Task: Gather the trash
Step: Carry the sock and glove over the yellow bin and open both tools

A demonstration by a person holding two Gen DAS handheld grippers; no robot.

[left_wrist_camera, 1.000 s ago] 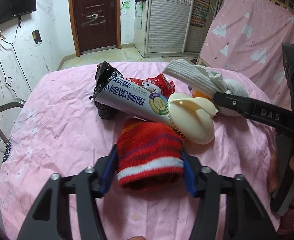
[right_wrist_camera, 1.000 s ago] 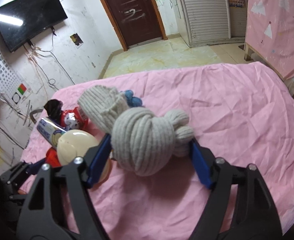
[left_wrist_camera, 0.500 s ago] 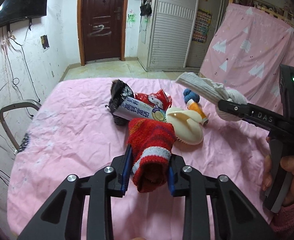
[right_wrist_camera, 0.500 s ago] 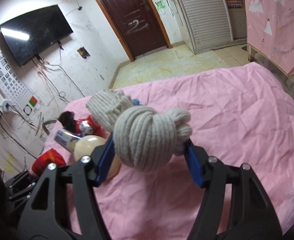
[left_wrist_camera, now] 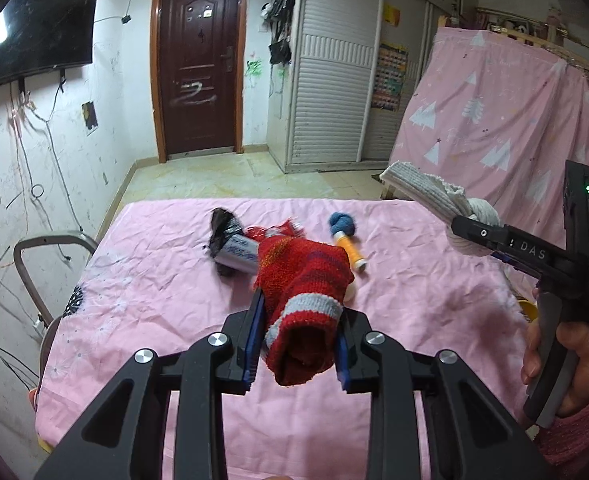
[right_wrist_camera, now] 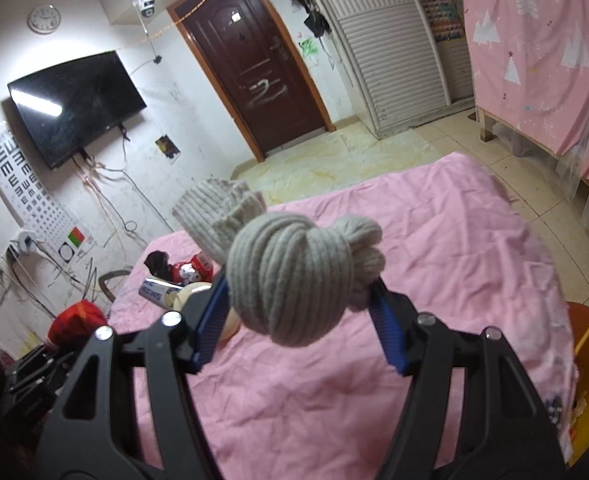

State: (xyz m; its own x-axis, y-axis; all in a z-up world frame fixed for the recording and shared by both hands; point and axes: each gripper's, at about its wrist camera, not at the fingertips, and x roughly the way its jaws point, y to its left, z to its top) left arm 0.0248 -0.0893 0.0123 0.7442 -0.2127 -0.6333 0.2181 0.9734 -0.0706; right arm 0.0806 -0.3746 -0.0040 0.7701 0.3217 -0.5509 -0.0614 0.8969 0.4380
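Tube (left_wrist_camera: pixel 238 255) on table (left_wrist_camera: pixel 142 280), wrapper (left_wrist_camera: pixel 268 231) behind, spool (left_wrist_camera: pixel 348 240) right.

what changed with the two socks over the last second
The left gripper closed on the red sock and lifted it off the pink cloth. The right gripper, closing slightly, raised the knotted grey sock clear too. The wrappers and orange-and-blue thing stayed put.

Pink-sheeted bed (left_wrist_camera: pixel 142 304). Resting on it at 12 o'clock: black wrapper (left_wrist_camera: pixel 220 226), white tube (left_wrist_camera: pixel 238 254), red packet (left_wrist_camera: pixel 272 232), orange-handled blue item (left_wrist_camera: pixel 348 240), possibly a brush.
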